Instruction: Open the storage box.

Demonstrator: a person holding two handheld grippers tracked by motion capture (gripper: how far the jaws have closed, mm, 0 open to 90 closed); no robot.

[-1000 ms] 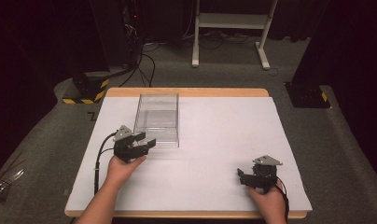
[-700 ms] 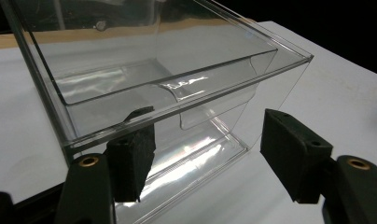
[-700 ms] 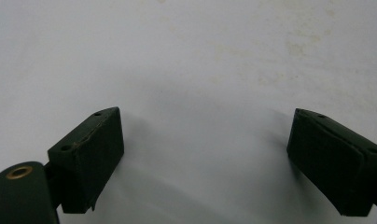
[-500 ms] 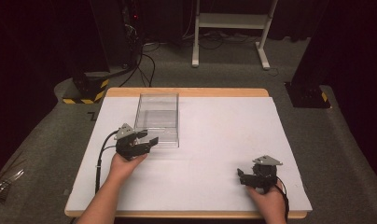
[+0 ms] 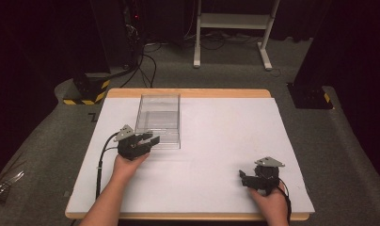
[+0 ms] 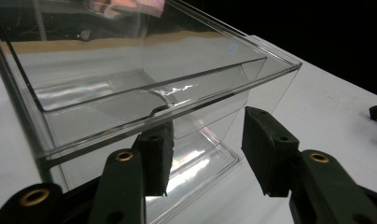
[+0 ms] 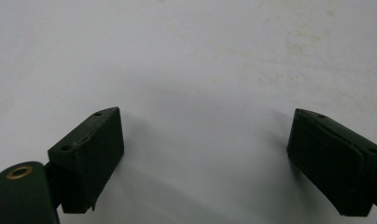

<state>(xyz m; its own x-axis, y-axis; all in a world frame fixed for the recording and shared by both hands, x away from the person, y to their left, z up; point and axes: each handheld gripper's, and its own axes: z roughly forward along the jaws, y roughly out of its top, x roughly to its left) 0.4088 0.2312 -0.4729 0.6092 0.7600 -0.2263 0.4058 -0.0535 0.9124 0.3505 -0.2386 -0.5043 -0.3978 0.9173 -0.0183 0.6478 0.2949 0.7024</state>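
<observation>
I hold the left gripper (image 5: 148, 140) released at the near wall of the clear rectangular plastic box (image 5: 159, 117), which sits at 11 o'clock on the white table (image 5: 225, 141); its jaws straddle the wall (image 6: 177, 121), ready, I judge, to pinch it. The right gripper (image 5: 247, 178) rests released at 5 o'clock, well apart.

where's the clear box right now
In the high view the clear box stands on the table's far left part, its near end just ahead of the open left gripper.
</observation>
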